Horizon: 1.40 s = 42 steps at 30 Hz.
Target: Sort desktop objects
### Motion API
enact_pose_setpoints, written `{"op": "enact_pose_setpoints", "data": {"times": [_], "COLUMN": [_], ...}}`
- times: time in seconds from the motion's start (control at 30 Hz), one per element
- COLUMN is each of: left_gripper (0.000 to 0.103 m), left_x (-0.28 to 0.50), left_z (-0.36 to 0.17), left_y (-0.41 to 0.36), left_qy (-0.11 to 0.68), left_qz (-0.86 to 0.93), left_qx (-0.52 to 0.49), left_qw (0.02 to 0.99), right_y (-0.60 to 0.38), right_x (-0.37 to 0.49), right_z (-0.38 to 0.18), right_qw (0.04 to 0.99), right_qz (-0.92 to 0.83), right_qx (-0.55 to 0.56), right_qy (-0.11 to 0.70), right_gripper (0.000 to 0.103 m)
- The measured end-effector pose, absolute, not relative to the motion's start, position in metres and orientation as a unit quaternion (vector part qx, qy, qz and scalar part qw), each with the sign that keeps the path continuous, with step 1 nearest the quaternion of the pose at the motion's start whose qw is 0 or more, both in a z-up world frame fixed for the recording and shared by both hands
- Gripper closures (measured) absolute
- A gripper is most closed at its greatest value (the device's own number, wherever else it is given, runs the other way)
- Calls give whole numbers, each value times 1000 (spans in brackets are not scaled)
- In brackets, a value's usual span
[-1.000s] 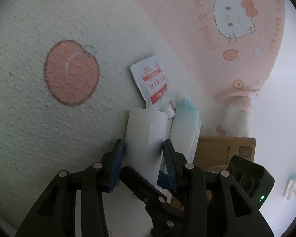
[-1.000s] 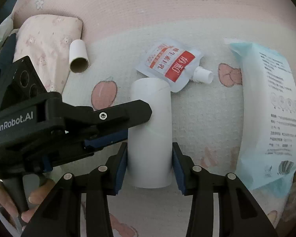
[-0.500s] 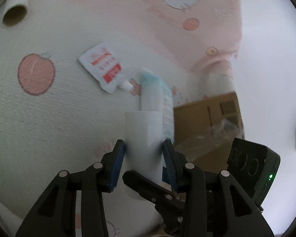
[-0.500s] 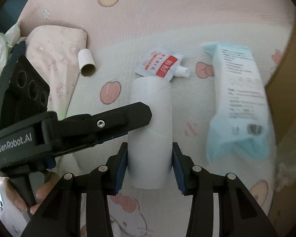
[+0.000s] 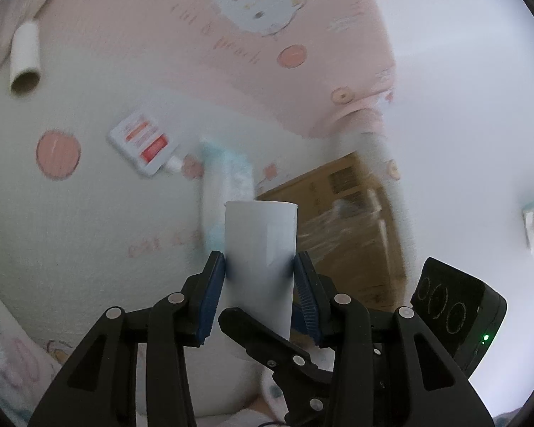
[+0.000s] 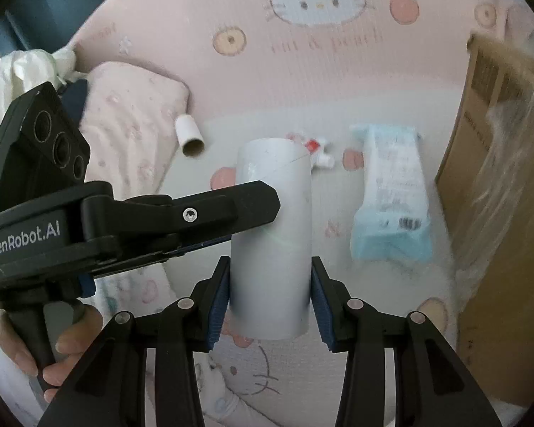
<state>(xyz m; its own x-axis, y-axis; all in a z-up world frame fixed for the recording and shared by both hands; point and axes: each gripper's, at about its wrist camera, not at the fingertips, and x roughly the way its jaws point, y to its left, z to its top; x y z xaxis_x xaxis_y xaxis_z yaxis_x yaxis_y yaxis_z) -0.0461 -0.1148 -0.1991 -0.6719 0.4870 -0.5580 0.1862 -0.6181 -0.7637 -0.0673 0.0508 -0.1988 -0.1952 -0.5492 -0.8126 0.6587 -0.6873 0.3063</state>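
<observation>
Both grippers are shut on one wide white cardboard tube (image 5: 260, 249), held in the air above the bed. My left gripper (image 5: 260, 274) clamps it across the middle. My right gripper (image 6: 270, 286) clamps the same tube (image 6: 272, 235) near its lower end, and the left gripper's finger (image 6: 210, 210) crosses in front of it. On the blanket below lie a red and white spout pouch (image 5: 140, 142), a light blue wipes pack (image 6: 391, 210) and a small cardboard tube (image 6: 190, 135).
A brown cardboard box (image 6: 487, 149) with a clear plastic bag stands at the right. A pink pillow (image 6: 131, 121) lies at the left by the small tube. The Hello Kitty blanket (image 6: 317, 64) covers the bed. A white wall (image 5: 462, 89) rises behind the box.
Both grippers have lifted the wide tube up off the blanket and away from the pouch and wipes pack, which now look smaller and farther below.
</observation>
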Motion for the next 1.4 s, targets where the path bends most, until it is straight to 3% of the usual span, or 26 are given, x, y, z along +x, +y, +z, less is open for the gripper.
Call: {"op": "enact_pose_setpoints", "data": {"times": [0.33,0.6,1.23,1.4], "left_gripper": [59,58,58,59], "left_x": [-66,-82,-148,-168], "left_z": [-115,-76,-64,-66], "left_y": [-79,-42,37,67], "left_qy": [-359,-327,-345,-307], "left_qz": [854,868,833,830], "left_qx": [-359,-343,-376,-400], "left_qw": [117,148,215,238], "right_y": [73,102,190,216], "right_x": [-78,-86,-131,-150], "right_z": [-126,-79,-39,-39], "right_qw": [409,392,348,335], "right_qz": [-805,-837,-867,-865], "right_qx": [425,374,354,373], "right_qy": [60,74,40,27], "right_gripper": [63,63,63,63]}}
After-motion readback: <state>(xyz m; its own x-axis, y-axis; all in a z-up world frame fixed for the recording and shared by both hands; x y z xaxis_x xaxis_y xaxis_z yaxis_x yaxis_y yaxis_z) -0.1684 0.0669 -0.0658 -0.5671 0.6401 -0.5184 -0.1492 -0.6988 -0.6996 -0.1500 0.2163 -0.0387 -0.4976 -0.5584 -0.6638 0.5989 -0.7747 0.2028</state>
